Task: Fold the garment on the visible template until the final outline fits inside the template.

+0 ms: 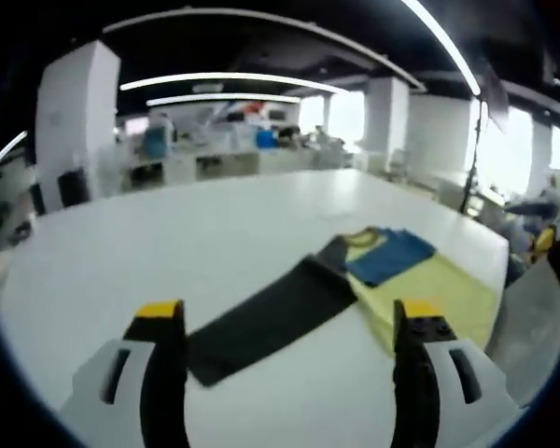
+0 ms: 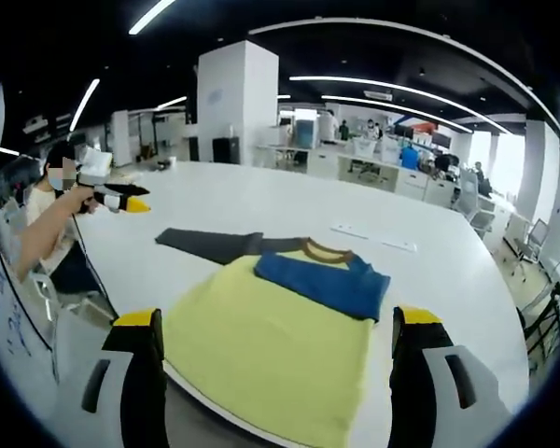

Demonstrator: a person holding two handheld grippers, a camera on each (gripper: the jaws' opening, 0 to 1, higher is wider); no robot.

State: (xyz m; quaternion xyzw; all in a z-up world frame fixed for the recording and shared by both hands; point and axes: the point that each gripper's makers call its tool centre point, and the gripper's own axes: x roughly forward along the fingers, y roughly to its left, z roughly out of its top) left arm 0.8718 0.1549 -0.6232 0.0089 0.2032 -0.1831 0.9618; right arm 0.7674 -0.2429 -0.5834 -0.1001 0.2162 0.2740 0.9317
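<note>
A long-sleeved shirt lies flat on the white table (image 2: 429, 280). Its yellow body (image 2: 271, 355) reaches the table's near edge in the right gripper view. The blue sleeve (image 2: 322, 275) is folded across the chest below the brown collar (image 2: 325, 250), while the dark grey sleeve (image 2: 210, 245) lies stretched out sideways. In the left gripper view, the grey sleeve (image 1: 271, 317) points toward my left gripper (image 1: 287, 373), which hovers open above the table, short of the sleeve's end. My right gripper (image 2: 278, 373) is open over the yellow hem, holding nothing. A person holds the left gripper (image 2: 112, 196) at the far left.
Two pale strips (image 2: 373, 238) lie on the table beyond the shirt. A person sits at the table's left side (image 2: 47, 233). Desks, white pillars (image 2: 235, 98) and office clutter stand behind the table. The table edge (image 2: 140, 327) runs close under my right gripper.
</note>
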